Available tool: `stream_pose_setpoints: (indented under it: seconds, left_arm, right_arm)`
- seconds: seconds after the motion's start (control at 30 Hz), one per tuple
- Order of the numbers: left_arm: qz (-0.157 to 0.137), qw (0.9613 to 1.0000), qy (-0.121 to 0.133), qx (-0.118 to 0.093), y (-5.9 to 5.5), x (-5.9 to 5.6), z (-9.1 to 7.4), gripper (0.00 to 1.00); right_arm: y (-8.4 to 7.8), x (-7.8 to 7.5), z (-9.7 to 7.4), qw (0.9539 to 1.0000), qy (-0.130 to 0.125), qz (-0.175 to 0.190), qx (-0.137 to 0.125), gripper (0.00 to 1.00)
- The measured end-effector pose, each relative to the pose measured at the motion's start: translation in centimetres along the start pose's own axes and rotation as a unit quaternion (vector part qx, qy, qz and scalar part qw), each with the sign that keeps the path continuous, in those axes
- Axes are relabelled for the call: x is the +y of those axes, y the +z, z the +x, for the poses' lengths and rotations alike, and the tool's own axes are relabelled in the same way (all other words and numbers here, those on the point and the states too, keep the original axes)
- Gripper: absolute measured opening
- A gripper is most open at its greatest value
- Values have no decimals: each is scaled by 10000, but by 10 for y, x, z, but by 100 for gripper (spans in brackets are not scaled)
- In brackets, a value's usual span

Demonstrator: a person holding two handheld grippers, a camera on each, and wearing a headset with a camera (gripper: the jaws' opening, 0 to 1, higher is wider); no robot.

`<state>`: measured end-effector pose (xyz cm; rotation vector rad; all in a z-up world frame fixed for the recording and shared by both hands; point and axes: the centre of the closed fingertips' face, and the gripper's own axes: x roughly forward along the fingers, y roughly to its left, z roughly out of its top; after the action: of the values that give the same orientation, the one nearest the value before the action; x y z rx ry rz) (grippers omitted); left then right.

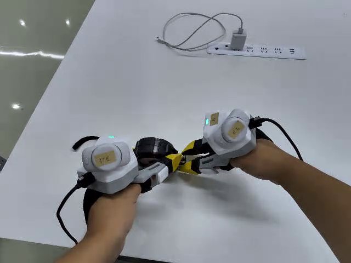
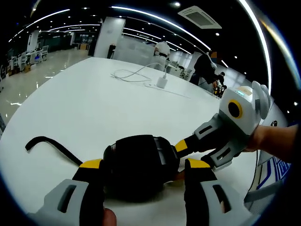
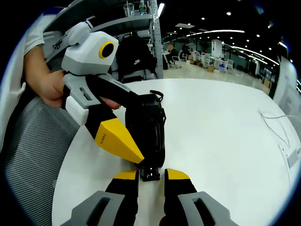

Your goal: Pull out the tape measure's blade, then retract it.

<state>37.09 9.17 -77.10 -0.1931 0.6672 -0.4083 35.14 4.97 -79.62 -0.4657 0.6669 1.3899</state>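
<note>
Tape measure [image 2: 136, 155] sits low on the white tabletop [image 1: 164, 82], near the person, between the two hands. The left tool [image 2: 145, 175] is clenched across the round black case, one yellow-tipped jaw on each side, as the left gripper view makes plain. The right tool [image 3: 149, 181] meets the mouth of the case head-on, and its jaws appear pinched on the small dark end hook [image 3: 151, 170] that sticks out there; the blade itself is not yet drawn out.

The case looks hard-shelled and compact, likely dense for its size, so a firm squeeze across its flat sides should hold it without harm. Its rounded edge could let it roll or twist in the jaws if the pull runs off-line. The hook is tiny and probably smooth metal, so the hold there is the weak one and may slip. The blade is likely thin, springy steel: stiff in a straight pull, prone to kink if bent sideways, and drawn back by a spring, so the return wants a controlled, guided release.
</note>
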Motion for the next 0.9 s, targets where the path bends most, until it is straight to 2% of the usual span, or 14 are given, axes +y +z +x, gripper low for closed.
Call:
stream_pose_setpoints:
  seconds: [0.1,0.27,0.7,0.9]
  left_arm:
    - [43,10000,-20,26,0,-1,0,68]
    - [20,10000,-40,15,0,1,-1,64]
    - [114,9998,-163,30,2,-2,-4,65]
    - [281,9992,-272,-8,6,-6,-8,67]
  right_arm:
    - [0,1,-1,10000,-17,25,-6,19]
    - [-1,-2,-6,9999,-137,27,-39,25]
    - [-2,-5,-12,9994,-339,89,-61,38]
    - [1,-9,-23,9978,-594,225,-197,47]
